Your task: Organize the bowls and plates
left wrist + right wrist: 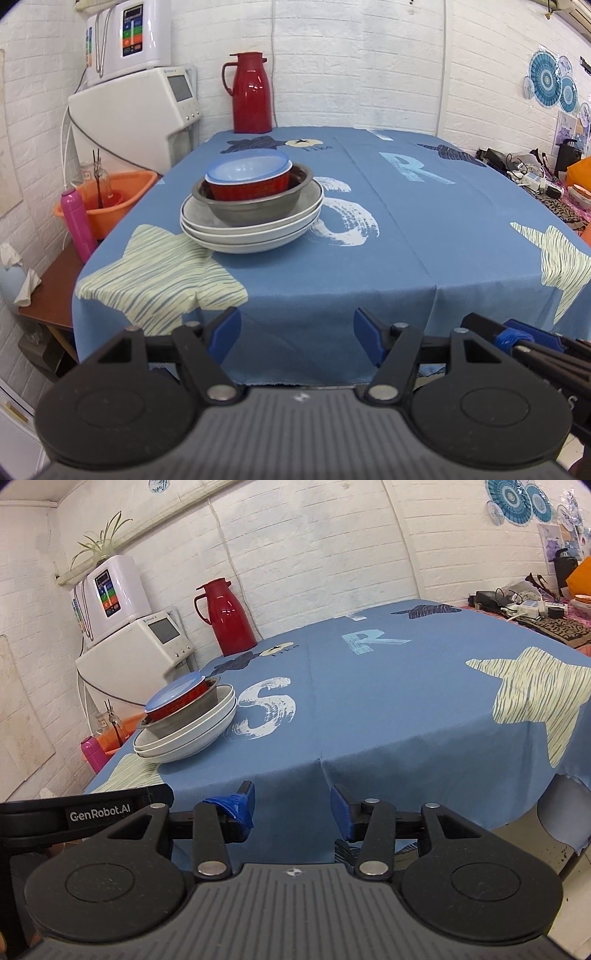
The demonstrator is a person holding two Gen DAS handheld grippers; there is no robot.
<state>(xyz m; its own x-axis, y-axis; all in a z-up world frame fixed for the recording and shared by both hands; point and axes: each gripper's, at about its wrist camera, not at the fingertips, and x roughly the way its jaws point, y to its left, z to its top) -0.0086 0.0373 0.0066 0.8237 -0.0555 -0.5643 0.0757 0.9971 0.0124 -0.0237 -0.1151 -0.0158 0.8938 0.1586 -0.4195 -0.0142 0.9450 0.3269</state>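
Note:
One stack of dishes stands on the blue tablecloth [369,266] toward its left side. White plates [243,230] lie at the bottom, a metal bowl [255,206] sits in them, a red bowl [255,188] sits in that, and a light blue bowl [245,168] is on top. In the right wrist view the same stack of plates [184,734] and blue bowl [173,696] appears at left. My left gripper [295,338] hangs open in front of the table's near edge, empty. My right gripper [291,806] is open and empty too, just off the near edge.
A red thermos jug [250,94] stands at the table's far edge. White appliances [136,107] fill the left corner. An orange basin [110,201] and a pink bottle [77,225] sit on a low side table [51,291]. Cables and clutter [532,173] crowd the far right.

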